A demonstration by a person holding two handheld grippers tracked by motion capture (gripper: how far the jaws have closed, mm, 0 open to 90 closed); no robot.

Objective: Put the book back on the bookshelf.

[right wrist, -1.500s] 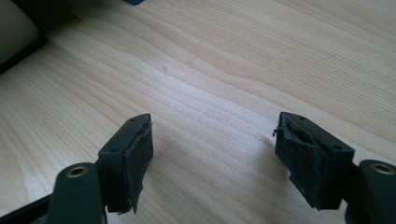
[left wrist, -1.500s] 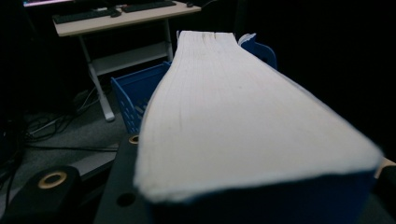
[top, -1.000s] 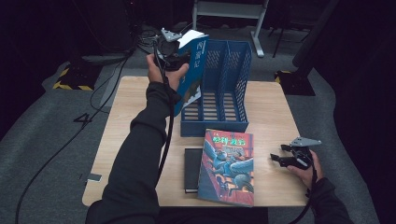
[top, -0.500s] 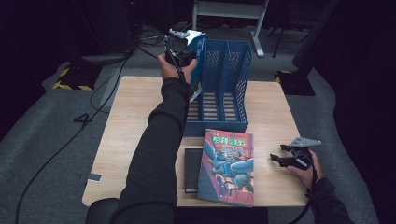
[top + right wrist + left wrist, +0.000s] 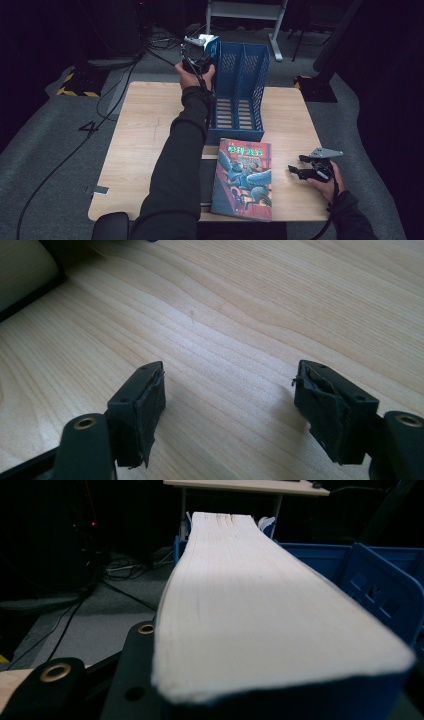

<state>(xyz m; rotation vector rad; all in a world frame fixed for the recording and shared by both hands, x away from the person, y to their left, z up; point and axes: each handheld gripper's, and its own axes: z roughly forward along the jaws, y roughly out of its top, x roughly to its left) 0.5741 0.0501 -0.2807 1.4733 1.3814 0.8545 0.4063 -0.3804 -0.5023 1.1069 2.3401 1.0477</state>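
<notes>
High view shows my left gripper (image 5: 197,52) up at the far left corner of the blue file rack (image 5: 240,90), at the back of the table (image 5: 145,130). It is clamped on a thick book (image 5: 206,41) with a blue cover, and the white page edges poke up over the rack's rim. A second ago that hand was lower and more to the left, with the book tipped beside the rack's left wall. Now the hand has gone farther back and the book sits right at the rack's corner.

Left gripper view looks along the book's (image 5: 260,615) white pages, with one black jaw pressed on its left side and the blue rack (image 5: 380,585) just to the right of it.

My right gripper (image 5: 306,167) rests on the table near the front right edge, in the same spot as before. Right gripper view shows its jaws (image 5: 230,410) spread wide with bare wood between them.

A picture book (image 5: 242,177) lies flat in front of the rack, and a dark book (image 5: 206,175) lies just left of it. Neither has moved.
</notes>
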